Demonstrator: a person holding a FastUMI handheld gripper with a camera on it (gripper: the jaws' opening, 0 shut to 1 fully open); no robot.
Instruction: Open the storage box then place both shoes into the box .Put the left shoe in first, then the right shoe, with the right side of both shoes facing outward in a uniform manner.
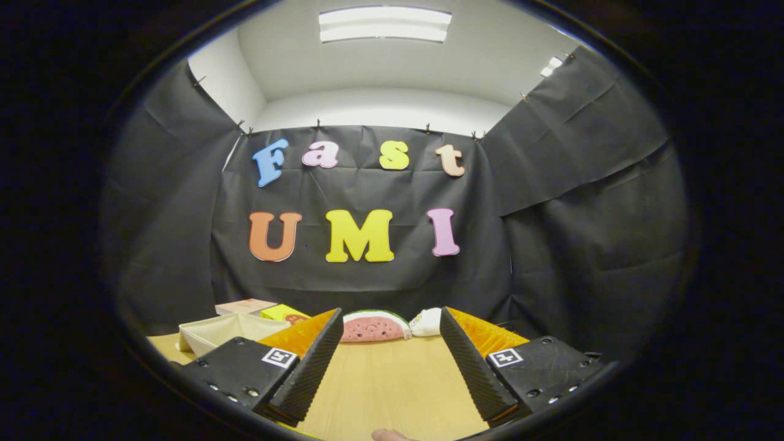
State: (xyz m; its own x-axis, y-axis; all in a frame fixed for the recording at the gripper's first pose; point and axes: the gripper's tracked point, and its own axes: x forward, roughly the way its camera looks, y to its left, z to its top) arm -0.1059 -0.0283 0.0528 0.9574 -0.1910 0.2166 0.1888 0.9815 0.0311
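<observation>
Gripper view, hand-held gripper [391, 334] spread wide, nothing between, two shoes [375, 326] beyond, one tray [211, 334].

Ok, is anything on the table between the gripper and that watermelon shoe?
Nothing visible is in the way. The gripper is open, and only bare wooden table lies between its fingers and the watermelon shoe just beyond them. The white shoe sits beside it, off the straight path.
</observation>
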